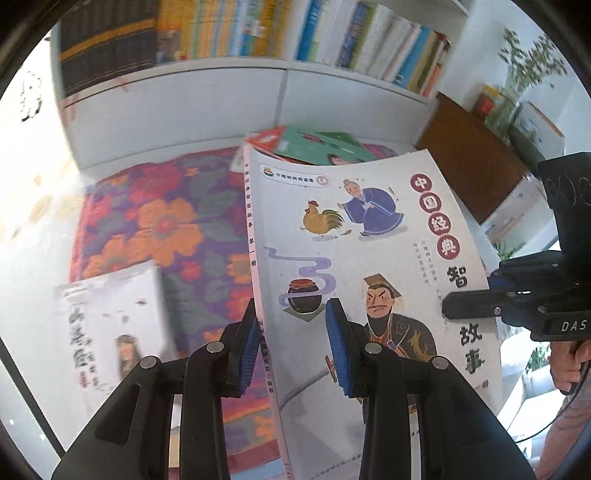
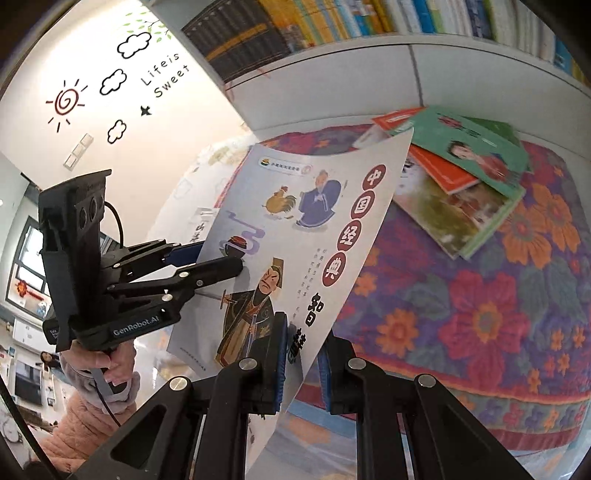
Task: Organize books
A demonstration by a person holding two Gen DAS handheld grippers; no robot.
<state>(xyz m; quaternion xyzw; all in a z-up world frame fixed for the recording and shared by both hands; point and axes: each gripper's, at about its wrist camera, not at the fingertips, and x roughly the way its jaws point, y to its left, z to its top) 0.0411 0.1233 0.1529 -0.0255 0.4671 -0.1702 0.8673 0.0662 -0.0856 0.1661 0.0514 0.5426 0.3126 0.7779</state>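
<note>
The left hand-held gripper [image 1: 291, 347] is clenched on the spine edge of the storybook [image 1: 354, 236], and the right hand-held gripper [image 2: 301, 363] is clenched on its opposite, open edge. The book hangs in the air above the flowered cloth [image 2: 480, 295], in front of the bookshelf [image 1: 288, 33]. It looks thin and light, and the cover bends between the two grips, so it is soft and not stiff. I think the spine side is the better place to hold, because there the pages stay together. The glossy cover may slip.
</note>
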